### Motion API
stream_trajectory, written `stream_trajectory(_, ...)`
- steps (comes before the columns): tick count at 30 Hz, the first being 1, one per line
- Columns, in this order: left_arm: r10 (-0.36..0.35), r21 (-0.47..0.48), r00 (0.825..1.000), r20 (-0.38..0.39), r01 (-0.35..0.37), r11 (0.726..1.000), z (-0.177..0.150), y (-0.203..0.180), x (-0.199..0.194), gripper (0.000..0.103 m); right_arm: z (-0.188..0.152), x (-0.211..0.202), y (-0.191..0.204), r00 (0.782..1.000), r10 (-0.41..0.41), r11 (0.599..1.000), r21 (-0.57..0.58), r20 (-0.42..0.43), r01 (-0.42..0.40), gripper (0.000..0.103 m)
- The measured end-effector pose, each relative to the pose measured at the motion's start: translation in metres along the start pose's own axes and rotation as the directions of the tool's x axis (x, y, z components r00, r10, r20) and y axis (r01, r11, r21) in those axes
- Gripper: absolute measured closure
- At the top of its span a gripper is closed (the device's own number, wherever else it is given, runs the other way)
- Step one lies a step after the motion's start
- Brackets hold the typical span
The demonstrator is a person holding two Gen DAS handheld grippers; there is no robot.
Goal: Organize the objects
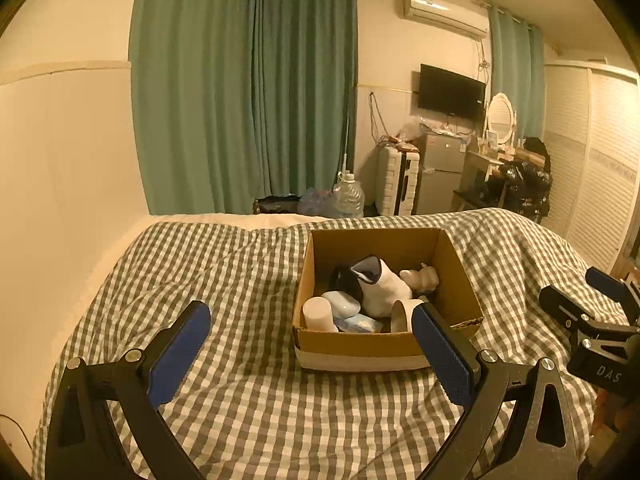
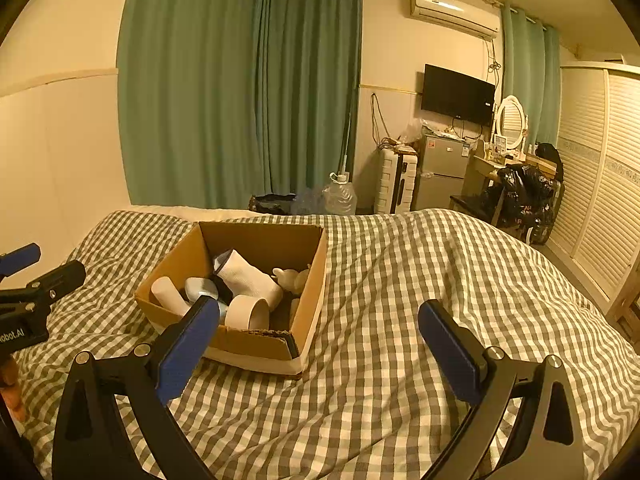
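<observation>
**Cardboard box on the bed, both grippers empty**

A cardboard box (image 1: 386,346) is seen on the checked bedspread (image 1: 240,400), right of centre in the left wrist view. Inside it are held a white sock (image 1: 386,292), a tape roll (image 2: 246,312), a white cylinder (image 1: 318,314) and a pale figurine (image 1: 422,278). The left gripper (image 1: 310,334) and the right gripper (image 2: 320,326) are spread wide, with nothing held between the fingers.

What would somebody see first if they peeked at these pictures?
Probably the cardboard box in the middle of the checked bedspread, stuffed with small things like a white sock and a roll of tape. Next, the two open grippers, left and right, held low in front, and the tall green curtains behind the bed.
</observation>
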State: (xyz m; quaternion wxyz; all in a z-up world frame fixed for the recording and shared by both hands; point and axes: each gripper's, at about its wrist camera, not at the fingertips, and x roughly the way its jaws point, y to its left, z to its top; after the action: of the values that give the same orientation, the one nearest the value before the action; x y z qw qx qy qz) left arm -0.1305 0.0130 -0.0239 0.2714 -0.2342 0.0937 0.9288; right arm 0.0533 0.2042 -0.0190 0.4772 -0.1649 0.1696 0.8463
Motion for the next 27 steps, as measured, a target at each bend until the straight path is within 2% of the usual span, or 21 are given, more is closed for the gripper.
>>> stream_trajectory(24,-0.007,0.032,1.0,-0.005,0.007,0.999,-0.0027,-0.0086,0.0004,0.0,-0.0022,0.0003,0.0056,1.0,0.015,1.0,-0.017,0.0,-0.015,0.003)
stream_trajectory(25,-0.03,0.048,1.0,-0.003,0.03,0.998,-0.0029,-0.0085,0.0004,0.0,-0.0026,0.0006,0.0057,1.0,0.016,1.0,-0.017,-0.001,-0.016,0.003)
stream_trajectory(27,-0.029,0.048,1.0,-0.003,0.029,0.998,-0.003,-0.0087,0.0006,0.0,-0.0032,0.0006,0.0061,1.0,0.015,1.0,-0.02,-0.003,-0.015,0.003)
